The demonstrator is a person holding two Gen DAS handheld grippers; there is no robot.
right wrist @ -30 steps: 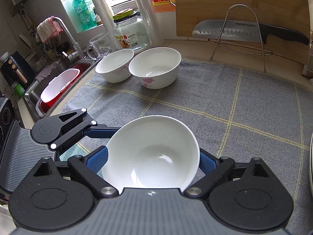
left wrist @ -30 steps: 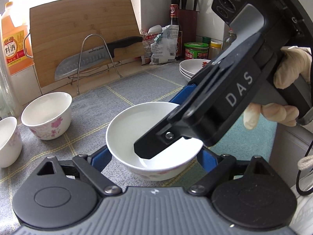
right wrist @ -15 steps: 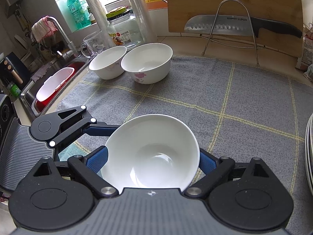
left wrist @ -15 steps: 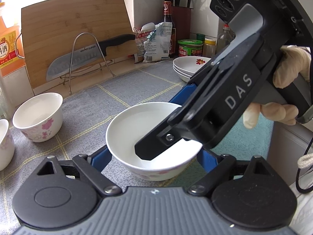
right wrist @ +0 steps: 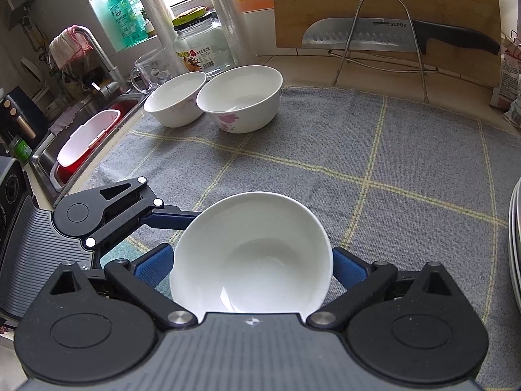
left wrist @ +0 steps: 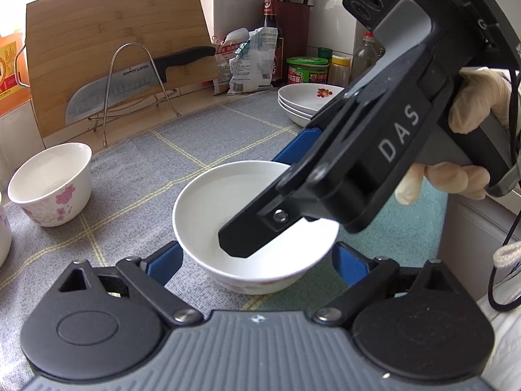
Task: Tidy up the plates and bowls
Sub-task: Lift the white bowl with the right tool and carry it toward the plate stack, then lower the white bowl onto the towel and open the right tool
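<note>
Bowl (right wrist: 250, 254) — between both spread claws

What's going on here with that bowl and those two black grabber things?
A person with gloved hands holds two handheld grippers around one white bowl standing on the grey mat. The left gripper and the right gripper have just been opening; their blue pads now flank the bowl without pressing it. Two more bowls wait beside the sink, and stacked plates sit at the back.
</note>
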